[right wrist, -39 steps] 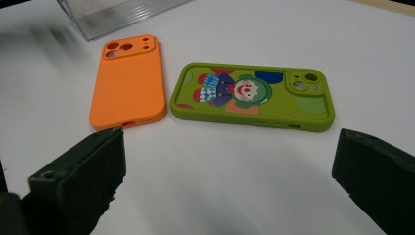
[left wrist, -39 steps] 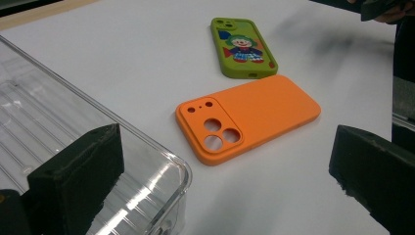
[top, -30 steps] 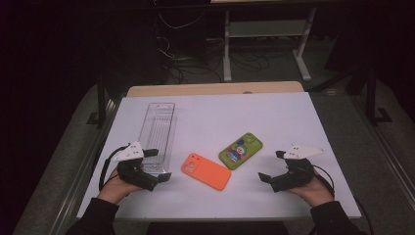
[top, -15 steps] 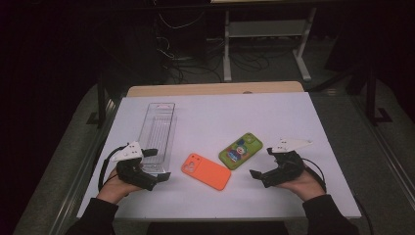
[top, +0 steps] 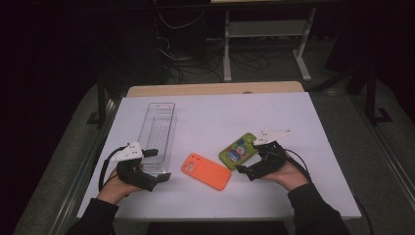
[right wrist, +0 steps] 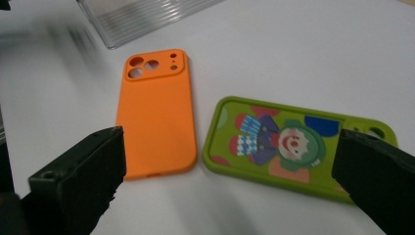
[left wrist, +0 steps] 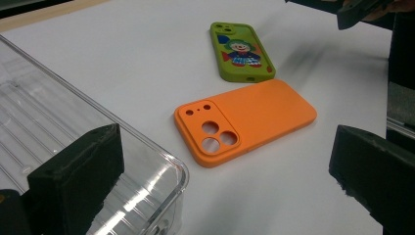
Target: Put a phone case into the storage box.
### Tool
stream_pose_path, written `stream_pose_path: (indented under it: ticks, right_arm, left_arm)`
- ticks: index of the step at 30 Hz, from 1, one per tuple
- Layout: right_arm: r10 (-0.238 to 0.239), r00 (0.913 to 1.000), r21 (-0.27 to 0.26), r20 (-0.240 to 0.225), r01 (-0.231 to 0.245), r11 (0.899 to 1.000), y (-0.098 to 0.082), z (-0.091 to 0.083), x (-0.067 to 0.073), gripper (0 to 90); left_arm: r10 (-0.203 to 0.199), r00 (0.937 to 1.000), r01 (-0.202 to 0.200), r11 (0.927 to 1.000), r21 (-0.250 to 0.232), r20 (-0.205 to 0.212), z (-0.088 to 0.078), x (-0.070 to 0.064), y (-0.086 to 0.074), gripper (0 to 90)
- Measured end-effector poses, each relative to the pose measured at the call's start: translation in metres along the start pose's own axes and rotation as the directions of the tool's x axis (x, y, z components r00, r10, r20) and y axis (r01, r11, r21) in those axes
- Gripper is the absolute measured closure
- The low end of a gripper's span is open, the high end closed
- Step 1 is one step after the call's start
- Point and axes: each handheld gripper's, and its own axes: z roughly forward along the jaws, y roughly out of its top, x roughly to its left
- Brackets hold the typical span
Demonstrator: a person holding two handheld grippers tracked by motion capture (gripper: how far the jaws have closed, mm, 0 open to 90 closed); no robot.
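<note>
An orange phone case (top: 205,171) lies camera-side up on the white table, and a green case with a clown picture (top: 238,151) lies just right of it. My left gripper (top: 159,165) rests at the near end of a clear plastic tray (top: 157,127), open and holding nothing. In the left gripper view its jaws (left wrist: 225,147) frame the orange case (left wrist: 244,122), with the green case (left wrist: 240,51) beyond. My right gripper (top: 248,162) is open beside the green case. The right gripper view shows its jaws (right wrist: 230,139) spread wide before the orange case (right wrist: 156,112) and the green case (right wrist: 293,142).
The clear tray (left wrist: 147,161) is long, ribbed and holds nothing; its corner sits by my left jaw. The white table (top: 220,112) has bare surface behind the cases. A desk frame and cables stand in the dark beyond the far edge.
My right gripper has moved left and forward, up to the green case. The left gripper, the tray and both cases have stayed put.
</note>
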Motion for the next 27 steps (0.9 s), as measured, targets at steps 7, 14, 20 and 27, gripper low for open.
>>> stream_pose_path:
  ticks: [7, 14, 20, 27]
  right_arm:
    - [-0.020, 0.9997, 0.033, -0.016, 0.020, 0.999, 0.015, 0.021, 0.008, 0.0]
    - [-0.026, 0.9991, 0.062, -0.034, 0.028, 0.998, 0.026, 0.037, 0.015, 0.0]
    - [-0.042, 0.9982, 0.095, -0.042, 0.046, 0.994, 0.031, 0.046, 0.021, 0.0]
    - [-0.072, 0.9964, 0.153, -0.044, 0.078, 0.985, 0.036, 0.061, 0.030, 0.0]
  left_arm:
    - [-0.006, 1.0000, 0.006, 0.9999, -0.015, 0.002, 0.000, 0.000, 0.000, 0.0]
    - [0.002, 1.0000, -0.002, 0.9999, -0.011, 0.004, 0.000, 0.001, 0.001, 0.0]
    - [0.001, 1.0000, -0.001, 0.9999, -0.017, 0.008, 0.001, 0.002, 0.001, 0.0]
    - [-0.006, 1.0000, 0.006, 0.9999, -0.012, 0.006, 0.000, 0.001, 0.002, 0.0]
